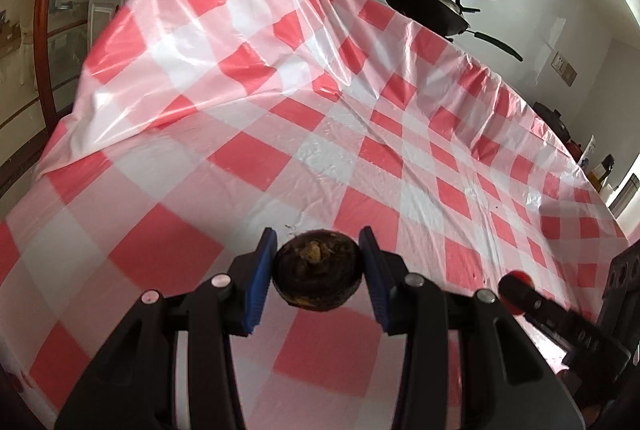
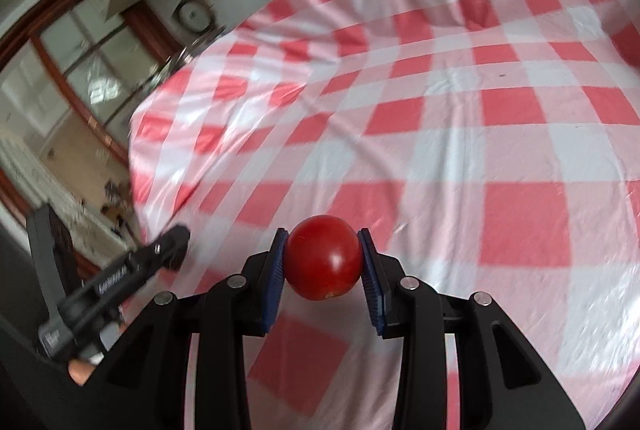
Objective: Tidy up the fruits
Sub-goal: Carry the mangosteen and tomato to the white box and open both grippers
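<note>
Clearly both fruits are lifted for carrying: the left hand-held gripper (image 1: 319, 266) clamps a dark round fruit (image 1: 317, 268) between its pads, and the right hand-held gripper (image 2: 323, 264) pinches a red tomato (image 2: 323, 262), both above the checked surface (image 1: 360, 150).

Your left gripper (image 1: 318, 262) clamps a dark, round fruit (image 1: 317, 269) between its blue pads (image 1: 260, 280), held above the red-and-white checked tablecloth (image 1: 320, 118). At the lower right your right gripper (image 1: 516, 290) comes into view with something red at its tip. Beyond the cloth's far edge a black pan (image 1: 424, 6) sits near the white wall.
</note>
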A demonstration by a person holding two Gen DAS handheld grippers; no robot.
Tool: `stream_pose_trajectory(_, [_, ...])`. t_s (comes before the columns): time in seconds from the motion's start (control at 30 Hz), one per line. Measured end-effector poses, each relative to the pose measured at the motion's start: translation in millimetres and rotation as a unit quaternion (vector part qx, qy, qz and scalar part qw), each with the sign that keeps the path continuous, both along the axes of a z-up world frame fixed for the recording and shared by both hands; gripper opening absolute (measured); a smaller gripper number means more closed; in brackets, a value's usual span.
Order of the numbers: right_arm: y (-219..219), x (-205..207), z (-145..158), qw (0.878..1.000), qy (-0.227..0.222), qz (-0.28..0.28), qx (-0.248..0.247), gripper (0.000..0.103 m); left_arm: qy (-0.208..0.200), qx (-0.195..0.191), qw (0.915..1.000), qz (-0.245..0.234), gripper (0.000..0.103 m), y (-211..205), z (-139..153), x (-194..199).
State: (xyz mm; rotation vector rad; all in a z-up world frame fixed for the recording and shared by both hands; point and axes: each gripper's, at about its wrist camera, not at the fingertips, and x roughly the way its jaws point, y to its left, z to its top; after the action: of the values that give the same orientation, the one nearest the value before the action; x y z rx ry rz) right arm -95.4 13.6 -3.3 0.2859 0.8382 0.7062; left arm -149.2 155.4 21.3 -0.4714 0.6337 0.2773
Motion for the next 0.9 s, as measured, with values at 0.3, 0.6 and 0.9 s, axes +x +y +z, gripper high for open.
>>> stream_pose_trajectory(0.3, [50.9, -55.7, 5.3, 0.993, -0.029, 0.113, -0.03, 0.036, -0.028, 0.004, 0.9995, 0.015, 0.043, 32.7, -1.9, -83.9])
stream_pose_trajectory(0.6, [143.0, -145.1, 11.4, 0.95, -0.081, 0.293, -0.068, 0.036, -0.054, 0.03, 0.9915, 0.115, 0.043, 99.8, -2.1, -218.2])
stream_pose_trajectory(0.9, [233.9, -257.4, -25.0, 0.848, -0.146, 0.485, -0.158, 0.036, 0.053, 0.029, 0.9823, 0.178, 0.043, 153.2, -64.9, -273.3])
